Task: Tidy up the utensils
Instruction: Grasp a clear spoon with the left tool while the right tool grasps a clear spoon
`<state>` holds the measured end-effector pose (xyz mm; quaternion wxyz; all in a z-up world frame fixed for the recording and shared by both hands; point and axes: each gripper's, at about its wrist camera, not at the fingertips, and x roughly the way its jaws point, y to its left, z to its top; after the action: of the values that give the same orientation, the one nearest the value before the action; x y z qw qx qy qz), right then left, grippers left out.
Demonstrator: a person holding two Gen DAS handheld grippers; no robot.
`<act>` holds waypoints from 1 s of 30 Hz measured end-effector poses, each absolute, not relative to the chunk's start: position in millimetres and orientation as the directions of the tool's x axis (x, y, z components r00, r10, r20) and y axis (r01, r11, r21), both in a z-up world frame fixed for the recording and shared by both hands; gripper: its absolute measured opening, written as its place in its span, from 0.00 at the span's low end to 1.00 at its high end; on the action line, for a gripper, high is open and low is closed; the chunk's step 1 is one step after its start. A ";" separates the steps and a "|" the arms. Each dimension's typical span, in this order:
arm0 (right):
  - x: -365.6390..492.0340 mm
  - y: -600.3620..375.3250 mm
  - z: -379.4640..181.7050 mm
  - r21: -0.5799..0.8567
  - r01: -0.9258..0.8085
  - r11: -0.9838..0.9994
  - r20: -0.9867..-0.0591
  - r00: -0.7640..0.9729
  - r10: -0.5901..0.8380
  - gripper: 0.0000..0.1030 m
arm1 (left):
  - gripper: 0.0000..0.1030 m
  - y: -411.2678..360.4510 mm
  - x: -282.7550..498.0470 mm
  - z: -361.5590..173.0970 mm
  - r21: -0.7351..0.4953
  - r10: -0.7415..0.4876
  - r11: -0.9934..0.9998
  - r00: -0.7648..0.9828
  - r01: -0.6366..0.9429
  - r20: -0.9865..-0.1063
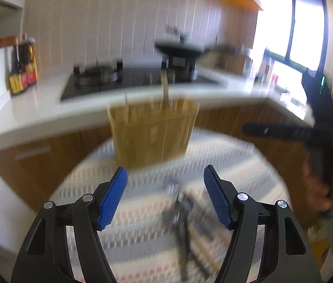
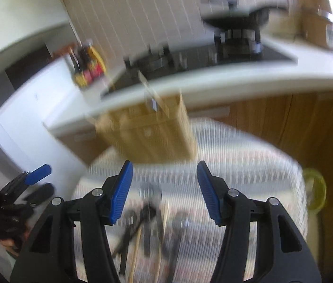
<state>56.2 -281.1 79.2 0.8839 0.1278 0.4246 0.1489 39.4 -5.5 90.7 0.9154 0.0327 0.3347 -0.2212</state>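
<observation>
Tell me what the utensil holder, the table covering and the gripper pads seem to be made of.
Holder: probably bamboo or light wood, matte tan with vertical slat-like lines, though blur hides the detail.
Table covering: looks like woven cloth, with striped grey, white and reddish bands and a soft edge.
Gripper pads: likely rubber or ribbed plastic, matte blue with fine ridges, mounted on black, smooth, apparently plastic fingers.

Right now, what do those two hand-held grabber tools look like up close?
Each gripper, left and right, is a black plastic frame with two arms, silver round pivot pins and ribbed blue pads on the fingertips. The right one, seen from the left camera, has a black handle with a small green light.
</observation>
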 end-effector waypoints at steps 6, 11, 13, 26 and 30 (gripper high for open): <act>57.2 -267.1 32.7 0.319 -0.142 0.937 -0.820 0.454 0.348 0.51 | 0.48 -13.7 55.8 20.5 -0.131 -0.350 0.885 0.451 0.447 -0.821; 55.2 -260.1 3.9 0.341 -0.144 0.929 -0.856 0.359 0.371 0.45 | 0.42 -22.1 65.2 -23.2 -0.149 -0.317 0.879 0.321 0.453 -0.893; 52.3 -258.7 -5.1 0.332 -0.144 0.932 -0.866 0.345 0.362 0.44 | 0.42 -23.5 67.9 -32.1 -0.153 -0.312 0.880 0.306 0.449 -0.900; 57.6 -256.9 -27.5 0.324 -0.146 0.935 -0.892 0.283 0.353 0.44 | 0.09 -39.8 78.8 -37.8 -0.217 -0.349 0.879 0.261 0.425 -0.900; 61.6 -251.0 -33.8 0.332 -0.156 0.930 -0.893 0.266 0.363 0.37 | 0.08 -26.1 79.1 -39.0 -0.277 -0.398 0.879 0.277 0.389 -0.874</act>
<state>61.6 -251.0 -33.8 0.7905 0.0890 0.5833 0.1641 79.1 -26.1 -39.0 0.7991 -0.0040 0.5484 -0.2464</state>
